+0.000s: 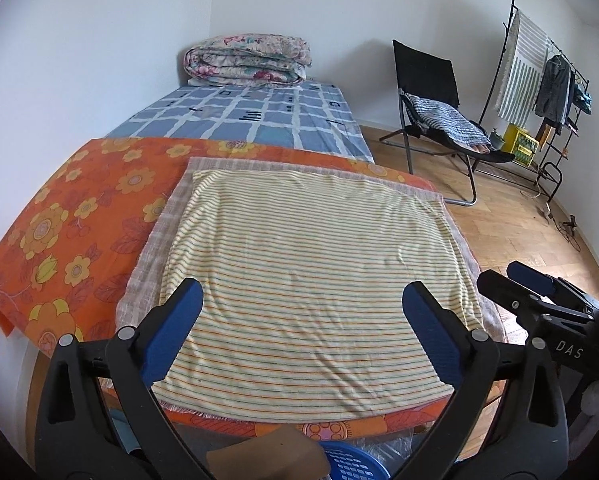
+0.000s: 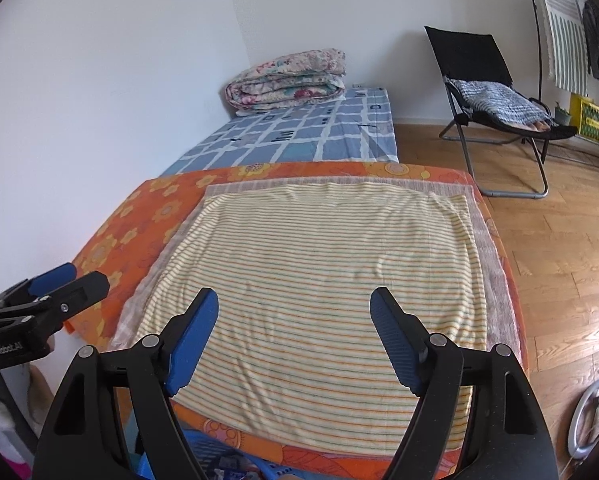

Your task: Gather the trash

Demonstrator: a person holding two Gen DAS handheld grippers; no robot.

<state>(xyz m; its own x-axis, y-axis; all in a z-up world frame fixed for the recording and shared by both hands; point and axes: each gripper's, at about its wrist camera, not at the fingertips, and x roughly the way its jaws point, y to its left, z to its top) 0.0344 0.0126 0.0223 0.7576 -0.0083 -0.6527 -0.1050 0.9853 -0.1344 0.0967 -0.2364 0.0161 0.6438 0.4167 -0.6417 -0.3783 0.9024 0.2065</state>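
My left gripper (image 1: 302,300) is open and empty above a yellow striped cloth (image 1: 311,284) spread on an orange flowered cover (image 1: 79,224). My right gripper (image 2: 294,308) is open and empty over the same striped cloth (image 2: 323,280). A blue plastic basket (image 1: 351,462) shows below the near edge of the cover, with a brown piece (image 1: 267,456) beside it; the basket also shows in the right wrist view (image 2: 219,460). No loose trash shows on the cloth. The right gripper appears at the right in the left wrist view (image 1: 535,280), and the left gripper at the left in the right wrist view (image 2: 55,276).
A blue checked mattress (image 1: 259,116) with a folded floral quilt (image 1: 251,60) lies beyond. A black folding chair (image 1: 439,108) with a striped cloth stands on the wooden floor (image 2: 559,248) to the right. A clothes rack (image 1: 539,76) stands at the far right. A ring light (image 2: 591,420) lies on the floor.
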